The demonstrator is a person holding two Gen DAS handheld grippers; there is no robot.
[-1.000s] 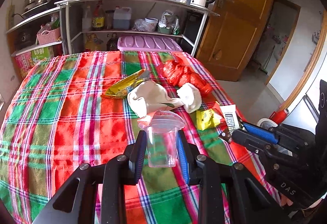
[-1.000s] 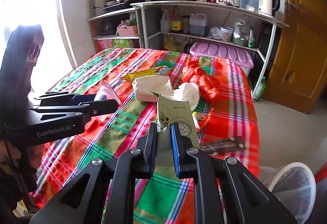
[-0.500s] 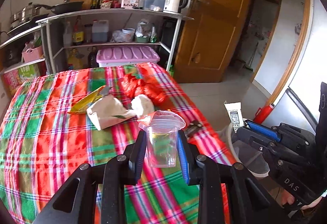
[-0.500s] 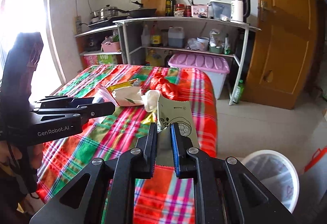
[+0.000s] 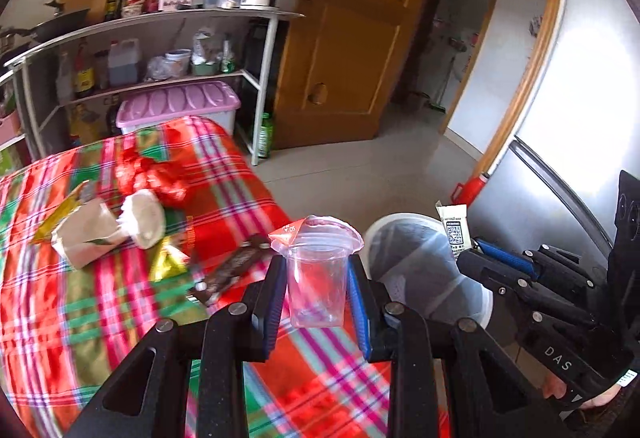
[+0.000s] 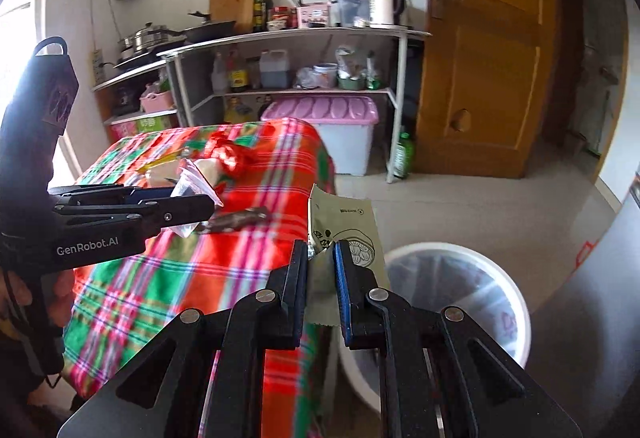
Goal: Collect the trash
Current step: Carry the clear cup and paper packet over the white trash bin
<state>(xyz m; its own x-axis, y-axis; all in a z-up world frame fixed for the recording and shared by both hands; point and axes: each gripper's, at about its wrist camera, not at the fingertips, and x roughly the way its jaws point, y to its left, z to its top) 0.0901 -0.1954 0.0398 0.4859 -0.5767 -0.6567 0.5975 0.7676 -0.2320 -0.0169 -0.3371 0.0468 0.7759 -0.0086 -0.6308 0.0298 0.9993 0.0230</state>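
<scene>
My left gripper (image 5: 316,270) is shut on a clear plastic cup (image 5: 316,270) with a torn lid, held over the table's right edge. My right gripper (image 6: 322,258) is shut on a flat olive-green wrapper (image 6: 346,226), seen too in the left wrist view as a white-backed packet (image 5: 454,226). A white trash bin (image 6: 460,302) lined with a clear bag stands on the floor just right of the table, below and ahead of both grippers; the same bin (image 5: 416,266) shows between them in the left wrist view. The left gripper (image 6: 192,204) appears from the side at the left.
On the plaid tablecloth (image 5: 100,318) lie a dark wrapper (image 5: 232,270), a gold packet (image 5: 166,262), white paper trash (image 5: 84,234) and a red plastic bag (image 5: 152,174). A shelf rack (image 6: 304,38), a pink-lidded box (image 6: 320,110) and a wooden door (image 6: 480,58) stand behind.
Both grippers have swung to the right with their loads, from over the table's middle to its right edge. The trash bin has come into full view beneath them.
</scene>
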